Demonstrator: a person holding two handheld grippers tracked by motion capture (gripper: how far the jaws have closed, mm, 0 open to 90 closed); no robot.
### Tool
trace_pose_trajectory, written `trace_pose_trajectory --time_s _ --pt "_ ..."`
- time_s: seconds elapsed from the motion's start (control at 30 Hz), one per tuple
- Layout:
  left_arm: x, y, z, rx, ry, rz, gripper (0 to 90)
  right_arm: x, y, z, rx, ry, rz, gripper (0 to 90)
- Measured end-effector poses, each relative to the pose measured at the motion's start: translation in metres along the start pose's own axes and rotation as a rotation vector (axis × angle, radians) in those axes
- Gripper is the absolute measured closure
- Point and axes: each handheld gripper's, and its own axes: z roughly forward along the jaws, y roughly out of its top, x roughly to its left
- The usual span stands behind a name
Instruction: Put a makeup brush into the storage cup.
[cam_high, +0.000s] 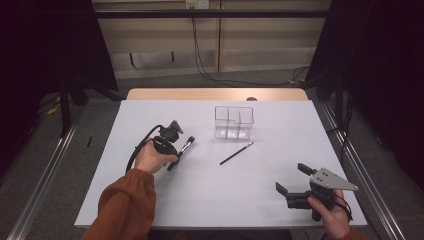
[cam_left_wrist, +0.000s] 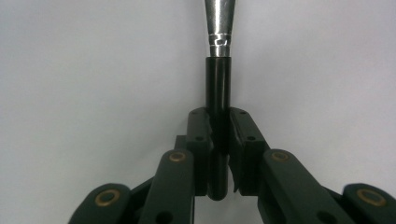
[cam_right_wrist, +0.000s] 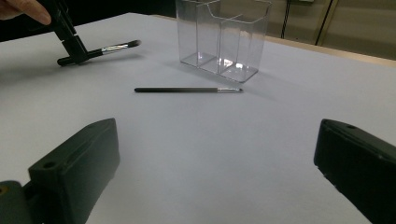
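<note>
At centre left of the high view the left gripper (cam_high: 176, 150) has its jaws clamped on a makeup brush (cam_high: 182, 150), which lies slanted low over the white table (cam_high: 210, 195). The brush has a thick black handle, a shiny silver ferrule that widens toward the head, and a dark tuft. In the left gripper view the handle (cam_left_wrist: 218, 88) runs straight up between the pads. At lower right the right gripper (cam_high: 290, 179) is spread wide with nothing between its jaws

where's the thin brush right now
In the high view the thin brush lies flat on the table, centre, just in front of the clear organizer, untouched.
</note>
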Motion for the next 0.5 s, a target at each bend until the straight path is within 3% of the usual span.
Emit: trace_pose_trajectory --time_s 0.17,0.3,0.5 --pt "0.002 -0.008 -0.007 -0.069 0.000 -0.017 79.9 0.000 0.000 0.000 -0.001 0.000 0.001 0.0" --pt "0.004 -0.012 -0.012 -0.124 -0.015 0.005 79.8 0.000 0.000 0.000 -0.002 0.001 0.001 0.0" --pt "0.003 -0.016 -0.014 -0.166 -0.024 0.021 79.9 0.000 0.000 0.001 -0.002 0.001 0.002 0.0"
